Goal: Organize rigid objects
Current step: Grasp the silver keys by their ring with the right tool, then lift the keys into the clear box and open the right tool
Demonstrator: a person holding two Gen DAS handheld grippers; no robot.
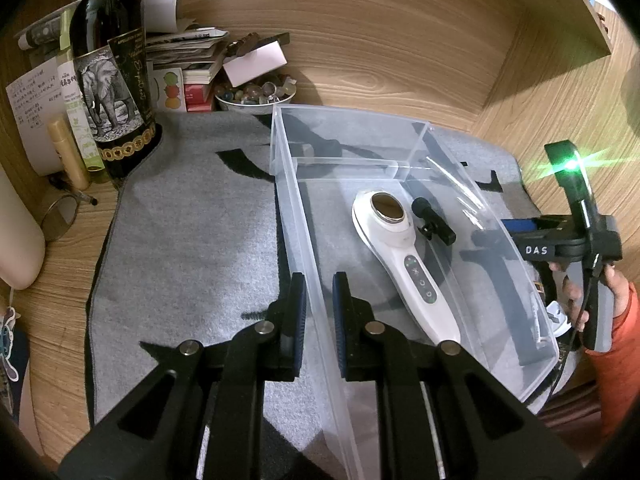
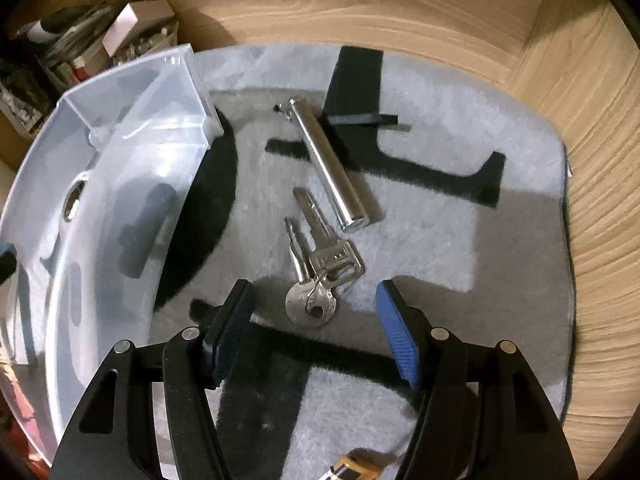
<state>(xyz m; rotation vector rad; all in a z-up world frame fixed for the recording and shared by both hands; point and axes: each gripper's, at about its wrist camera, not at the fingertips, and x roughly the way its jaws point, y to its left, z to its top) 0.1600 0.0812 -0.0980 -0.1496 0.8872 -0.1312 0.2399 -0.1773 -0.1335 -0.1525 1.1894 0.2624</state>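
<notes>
On a grey mat (image 2: 440, 240) atop a wood desk (image 1: 400, 60), we hold the L gripper (image 1: 320, 312) with its pads straddling the near wall of a clear plastic bin (image 1: 288, 208), narrow gap, wall betw. them, whether they pinch it we can't tell. Inside the bin lie a white handheld device (image 1: 400, 256) and a small black mic (image 1: 434, 220), side by side. Our R gripper (image 2: 316, 332) hangs wide open, holding nothing, just above a pair of keys (image 2: 320, 272); a chrome cylinder (image 2: 328, 168) lies near them, outside the bin.

Wine bottle (image 1: 112, 80), paper stack (image 1: 188, 52), pebble bowl (image 1: 256, 96).
</notes>
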